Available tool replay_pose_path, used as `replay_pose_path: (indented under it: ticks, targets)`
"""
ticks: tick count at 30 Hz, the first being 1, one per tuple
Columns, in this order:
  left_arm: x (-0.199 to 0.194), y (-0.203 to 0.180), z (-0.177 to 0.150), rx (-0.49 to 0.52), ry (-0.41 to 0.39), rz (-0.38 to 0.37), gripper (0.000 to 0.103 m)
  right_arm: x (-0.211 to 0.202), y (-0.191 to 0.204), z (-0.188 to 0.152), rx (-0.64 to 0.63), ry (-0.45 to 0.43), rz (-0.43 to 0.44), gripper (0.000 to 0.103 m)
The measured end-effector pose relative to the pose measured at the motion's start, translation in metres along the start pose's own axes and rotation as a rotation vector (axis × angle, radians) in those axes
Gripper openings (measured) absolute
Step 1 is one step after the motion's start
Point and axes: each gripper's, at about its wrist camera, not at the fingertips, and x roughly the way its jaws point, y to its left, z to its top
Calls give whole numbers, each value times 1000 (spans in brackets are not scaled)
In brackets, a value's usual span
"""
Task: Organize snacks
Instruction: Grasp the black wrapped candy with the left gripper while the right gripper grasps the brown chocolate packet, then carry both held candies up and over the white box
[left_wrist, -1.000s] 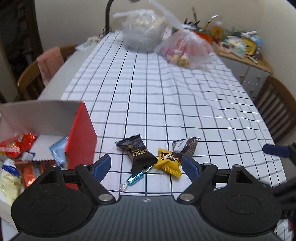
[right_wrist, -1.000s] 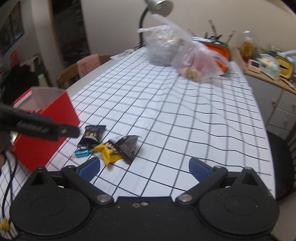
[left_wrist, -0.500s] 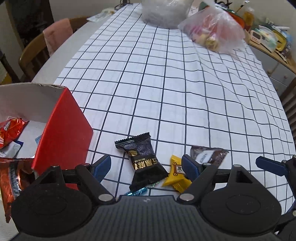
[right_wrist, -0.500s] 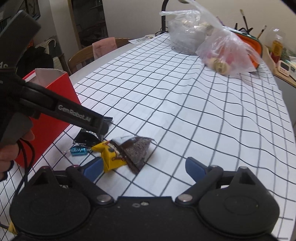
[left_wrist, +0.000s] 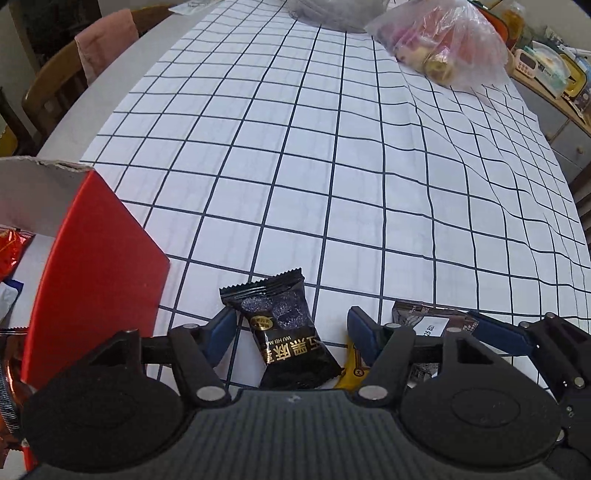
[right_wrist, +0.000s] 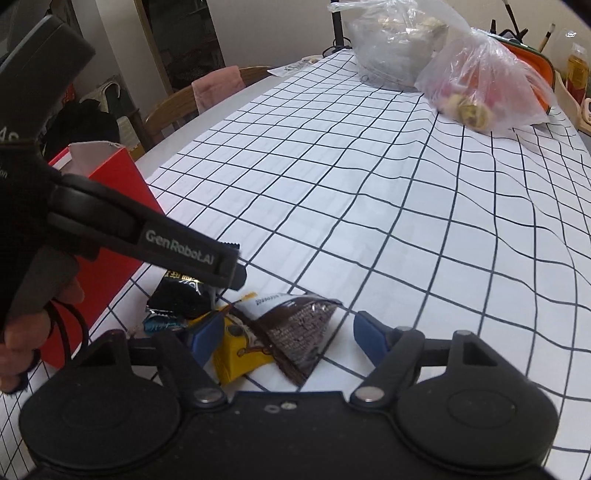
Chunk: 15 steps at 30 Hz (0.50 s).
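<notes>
A black snack packet (left_wrist: 284, 328) lies on the checked tablecloth between the open fingers of my left gripper (left_wrist: 291, 326); it also shows in the right wrist view (right_wrist: 179, 293). A yellow packet (right_wrist: 238, 350) and a brown packet (right_wrist: 299, 328) lie beside it, between the open fingers of my right gripper (right_wrist: 284, 341). A small blue candy (right_wrist: 160, 325) lies left of them. The red box (left_wrist: 92, 273) with several snacks inside stands at the left.
Two clear plastic bags (left_wrist: 443, 48) of food sit at the table's far end. Wooden chairs (left_wrist: 62, 85) stand along the left side, one with a pink cloth. A cluttered sideboard (left_wrist: 546, 74) is at the right. The checked tablecloth (left_wrist: 332, 166) is bare in the middle.
Both grippers have moved forward and down over the snacks. The black packet now lies between the left fingers, and the yellow and brown packets between the right fingers.
</notes>
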Motion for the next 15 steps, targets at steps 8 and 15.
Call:
replay_pose_path:
  ticks: [8,15]
  targets:
    - [9,3,0,-1,33,-5,49,7,1,2,31,-7,11,57]
    - [7,5,1,-5,29,1,33,4,1,1,43,-20,3,50]
